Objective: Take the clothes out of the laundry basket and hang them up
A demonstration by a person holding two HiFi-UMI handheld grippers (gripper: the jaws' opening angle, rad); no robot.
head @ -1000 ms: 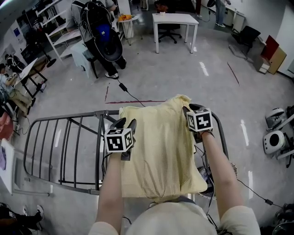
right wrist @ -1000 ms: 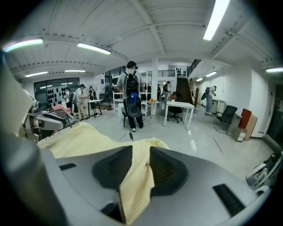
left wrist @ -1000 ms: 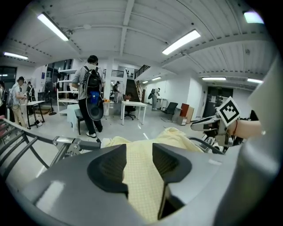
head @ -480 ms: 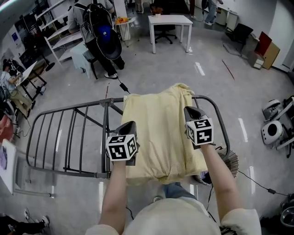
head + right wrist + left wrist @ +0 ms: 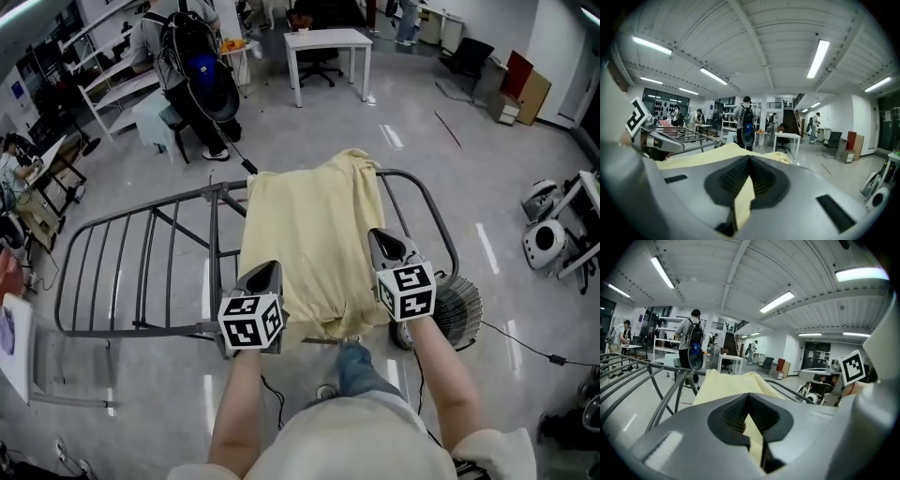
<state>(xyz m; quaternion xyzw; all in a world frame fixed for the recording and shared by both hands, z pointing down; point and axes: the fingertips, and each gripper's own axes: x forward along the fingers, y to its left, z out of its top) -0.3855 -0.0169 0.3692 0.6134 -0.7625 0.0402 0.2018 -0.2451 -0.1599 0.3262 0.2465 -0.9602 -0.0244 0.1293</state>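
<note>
A pale yellow garment lies draped across the right end of the grey metal drying rack, its near hem hanging over the near rail. Over the garment's near left corner, my left gripper is shut, its jaws having just closed with nothing pinched. At the garment's right edge my right gripper is shut too. In both gripper views the jaw tips meet, at the left gripper and the right gripper. The garment shows beyond them. A dark mesh laundry basket stands right of the rack.
The rack's left part shows bare rods. A person with a black backpack stands beyond it, near a white table and shelves. White machines sit at the right. A cable runs over the grey floor.
Both grippers have closed and drawn back toward me, off the garment's middle to its near corners. The garment has stayed draped on the rack.
</note>
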